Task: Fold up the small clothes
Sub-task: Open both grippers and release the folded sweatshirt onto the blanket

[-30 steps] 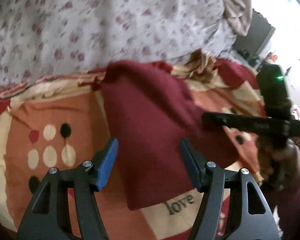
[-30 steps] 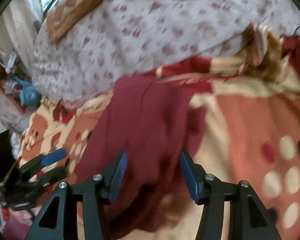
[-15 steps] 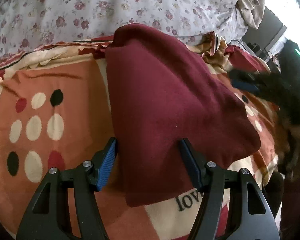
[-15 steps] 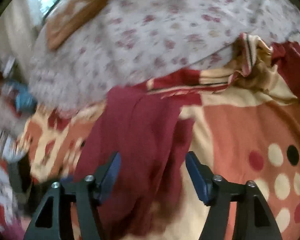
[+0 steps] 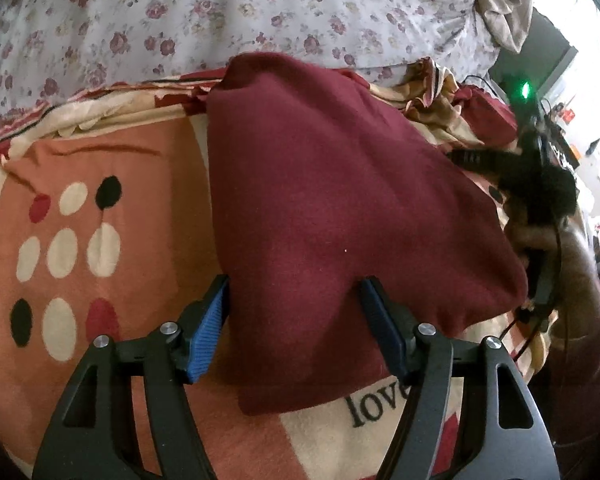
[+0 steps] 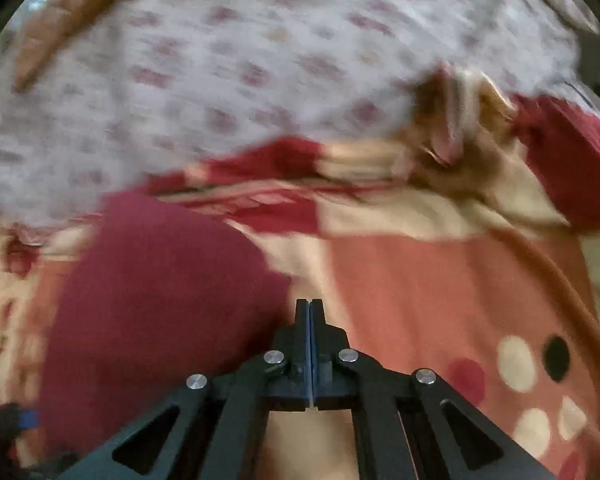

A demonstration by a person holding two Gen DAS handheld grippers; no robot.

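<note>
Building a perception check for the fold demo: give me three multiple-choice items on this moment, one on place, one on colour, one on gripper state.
1. Where does the maroon garment lie?
A. on the patterned blanket
B. on a hanger
C. in a basket

2. What colour are the left gripper pads?
A. green
B. blue
C. white

3. How do the right gripper jaws stand?
A. wide open
B. hidden
C. shut together

Key: 1 A, blanket shows all round it; 2 B, blue ribbed faces; 3 C, fingers meet, nothing visible between them.
</note>
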